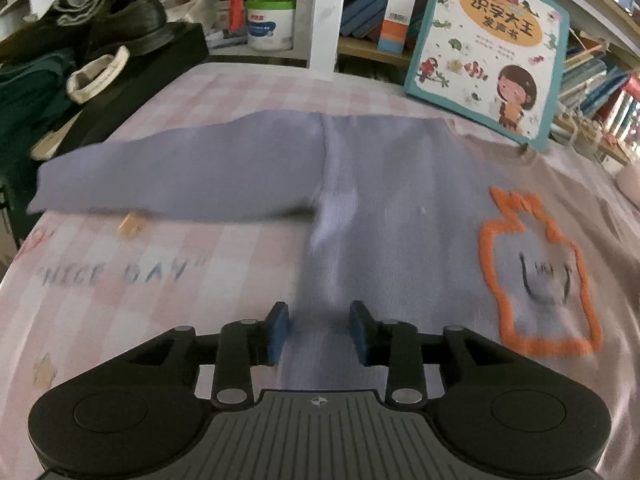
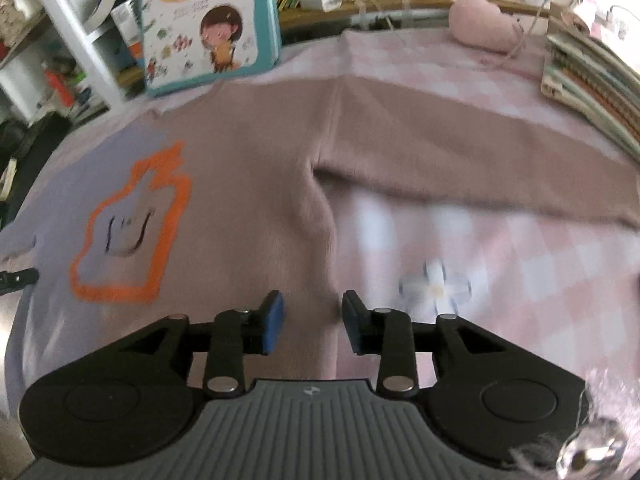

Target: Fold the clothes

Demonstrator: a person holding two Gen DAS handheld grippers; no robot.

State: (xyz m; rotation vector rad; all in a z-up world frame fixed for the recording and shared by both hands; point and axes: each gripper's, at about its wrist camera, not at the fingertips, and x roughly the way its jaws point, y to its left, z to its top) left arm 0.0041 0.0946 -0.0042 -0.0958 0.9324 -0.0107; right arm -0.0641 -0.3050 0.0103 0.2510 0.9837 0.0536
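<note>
A two-tone sweater [image 1: 400,200] lies flat on the pink checked sheet [image 1: 140,280], with an orange outlined figure [image 1: 536,280] on its chest. Its lavender sleeve [image 1: 180,180] stretches out to the left. My left gripper [image 1: 319,332] hovers over the lavender side edge near the hem, jaws apart, fabric lying beneath the gap. In the right wrist view the sweater's [image 2: 248,184] brownish-pink half shows, its sleeve [image 2: 460,160] running off to the right. My right gripper [image 2: 312,324] stands open over that side seam near the hem. Neither gripper pinches the cloth.
A picture book [image 1: 488,48] leans upright behind the collar. Black shoes [image 1: 124,24] and a white strap sit on a black box at the far left. A pink plush [image 2: 484,24] and a stack of books [image 2: 592,92] lie at the far right. Bookshelves line the back.
</note>
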